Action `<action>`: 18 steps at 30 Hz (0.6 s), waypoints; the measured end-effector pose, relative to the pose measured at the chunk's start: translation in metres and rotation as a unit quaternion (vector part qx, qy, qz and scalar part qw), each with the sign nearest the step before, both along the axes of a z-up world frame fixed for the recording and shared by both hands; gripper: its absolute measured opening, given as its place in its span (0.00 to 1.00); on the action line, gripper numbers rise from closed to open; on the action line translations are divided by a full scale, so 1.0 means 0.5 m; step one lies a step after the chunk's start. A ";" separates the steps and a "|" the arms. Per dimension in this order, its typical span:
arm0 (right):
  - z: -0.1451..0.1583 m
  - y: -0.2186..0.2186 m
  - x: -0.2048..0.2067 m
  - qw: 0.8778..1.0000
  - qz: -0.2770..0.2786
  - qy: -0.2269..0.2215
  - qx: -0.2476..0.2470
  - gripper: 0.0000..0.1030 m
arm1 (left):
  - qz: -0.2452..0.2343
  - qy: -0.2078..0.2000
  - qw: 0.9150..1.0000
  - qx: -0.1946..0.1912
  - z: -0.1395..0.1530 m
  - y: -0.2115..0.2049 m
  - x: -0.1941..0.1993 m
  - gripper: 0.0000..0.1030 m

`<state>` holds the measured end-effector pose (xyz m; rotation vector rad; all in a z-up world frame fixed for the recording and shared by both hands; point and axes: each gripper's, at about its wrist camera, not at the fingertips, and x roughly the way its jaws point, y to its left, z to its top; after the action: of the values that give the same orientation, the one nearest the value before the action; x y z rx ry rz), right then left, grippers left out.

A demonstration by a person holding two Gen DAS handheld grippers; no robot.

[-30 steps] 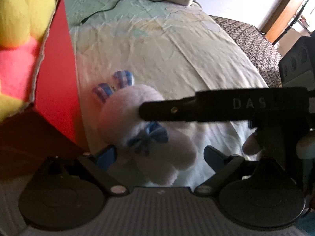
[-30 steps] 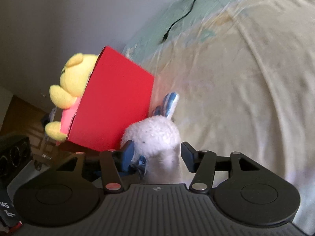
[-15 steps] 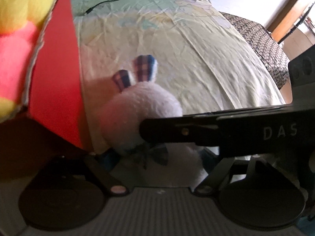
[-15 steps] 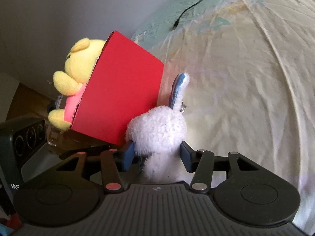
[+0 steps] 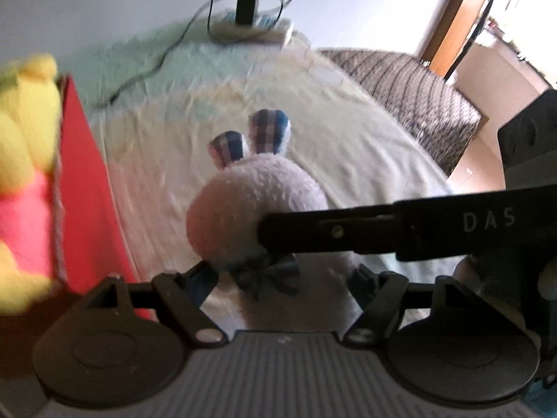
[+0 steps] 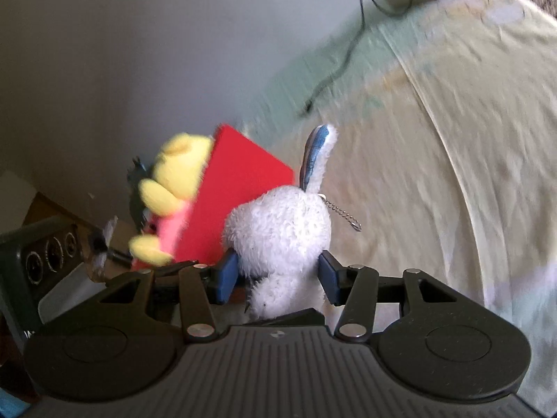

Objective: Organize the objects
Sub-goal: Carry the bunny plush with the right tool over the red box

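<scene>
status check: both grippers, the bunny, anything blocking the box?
Right gripper shut on white bunny. Left gripper open, straddling bunny's body. Red box beside bunny, yellow bear already inside. Box opening not visible.

The bunny (image 6: 278, 223) is a small white plush with a fluffy round head, two upright ears lined in blue-and-red plaid (image 5: 266, 132), a plaid bow (image 5: 269, 275) at its neck, and a short ball chain (image 6: 343, 210) hanging off its head. It is held upright, pinched at the sides, above the pale sheet. Just beside it stands the red box (image 6: 240, 188), open-topped, its plain red wall facing the bunny. A yellow bear (image 6: 174, 177) in a pink shirt sits inside, head and arms sticking out over the rim.
</scene>
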<state>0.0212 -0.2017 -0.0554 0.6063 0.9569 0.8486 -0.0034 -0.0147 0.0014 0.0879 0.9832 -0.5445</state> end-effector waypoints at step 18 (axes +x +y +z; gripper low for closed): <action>0.153 0.151 -0.027 0.986 0.024 -0.107 0.123 0.51 | 0.061 -0.175 0.982 -0.042 0.213 0.185 -0.057 0.73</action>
<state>0.0079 -0.1263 0.0213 0.6903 0.6796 1.0624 -0.0319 0.0780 0.1078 0.0458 0.6168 -0.4387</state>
